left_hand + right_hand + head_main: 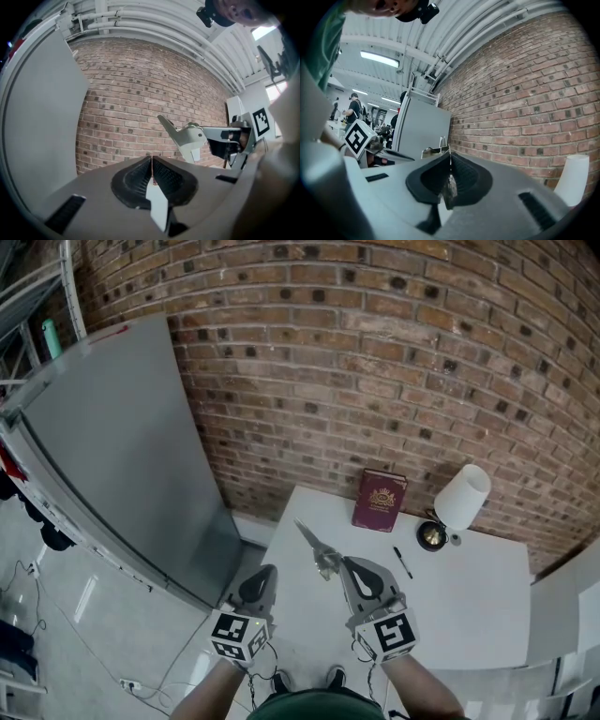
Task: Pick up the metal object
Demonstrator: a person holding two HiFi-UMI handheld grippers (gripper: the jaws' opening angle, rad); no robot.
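Metal object (315, 546) in right claw (346, 563)

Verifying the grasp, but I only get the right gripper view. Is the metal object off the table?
Observer: Yes. The left gripper view shows the metal object sticking out of the right gripper in mid-air, with the brick wall behind it.
Operator: Left gripper busy?
Observer: No. The left gripper is shut, with nothing between its jaws.
Operator: What else is on the table?
Observer: The head view shows a dark red book and a pen on the white table.
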